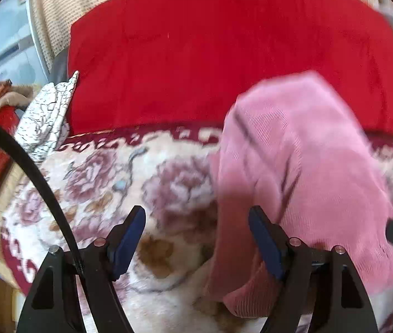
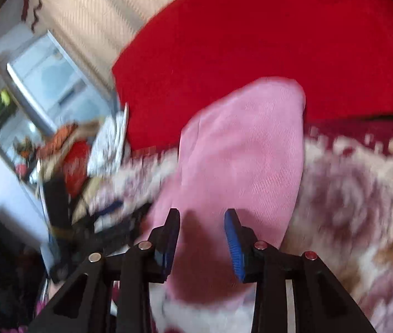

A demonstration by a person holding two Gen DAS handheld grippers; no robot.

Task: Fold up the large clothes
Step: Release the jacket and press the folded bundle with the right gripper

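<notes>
Both claws hover over a flowered blanket (image 1: 107, 177) spread before a red cover (image 1: 224, 55). Left claw (image 1: 196, 238) stands wide open, with only blanket between its blue pads; a pink garment (image 1: 301, 161) hangs just right of its right finger, blurred, its lower edge bunched near the finger's base. Right claw (image 2: 202, 236) shows its pads parted, with pink cloth in the gap; whether they pinch it cannot be told. Bare blanket lies open to the left claw's left, up to a white crackle-patterned cloth (image 1: 46, 116) at the red cover's corner. A black cable (image 1: 30, 166) curves past the left finger.
</notes>
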